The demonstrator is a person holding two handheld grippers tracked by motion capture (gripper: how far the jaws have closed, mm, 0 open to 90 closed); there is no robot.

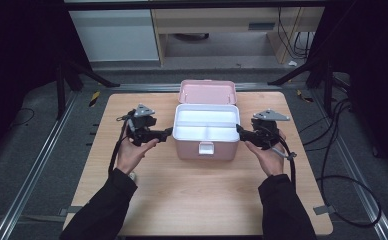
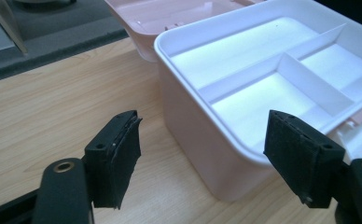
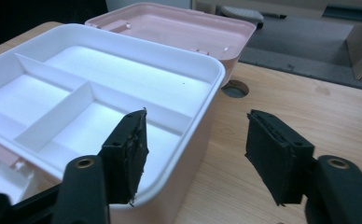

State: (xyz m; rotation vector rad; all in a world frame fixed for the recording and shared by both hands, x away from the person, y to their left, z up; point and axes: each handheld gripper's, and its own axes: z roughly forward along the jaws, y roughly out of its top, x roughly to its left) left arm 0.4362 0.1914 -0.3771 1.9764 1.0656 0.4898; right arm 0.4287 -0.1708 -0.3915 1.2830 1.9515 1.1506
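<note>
A pink box [image 1: 192,148] stands at the middle of the wooden table [image 1: 197,195], its lid [image 1: 207,92] folded back behind it. A white divided tray [image 1: 205,108] sits in its top, compartments bare. My left gripper [image 1: 168,132] is at the box's left side, open. In the left gripper view the gripper [image 2: 207,158] straddles the box's near corner [image 2: 193,121], one jaw over the tray's rim [image 2: 170,39]. My right gripper [image 1: 240,129] is open at the box's right side. In the right gripper view the gripper [image 3: 200,156] straddles the tray's rim [image 3: 216,70], one jaw inside and one outside.
A white latch [image 1: 206,148] hangs on the box's front. A round hole [image 3: 235,88] is in the table by the lid [image 3: 179,32]. Black stand legs [image 1: 82,70] and cables [image 1: 342,175] lie on the floor around the table. A pale cabinet [image 1: 117,35] stands behind.
</note>
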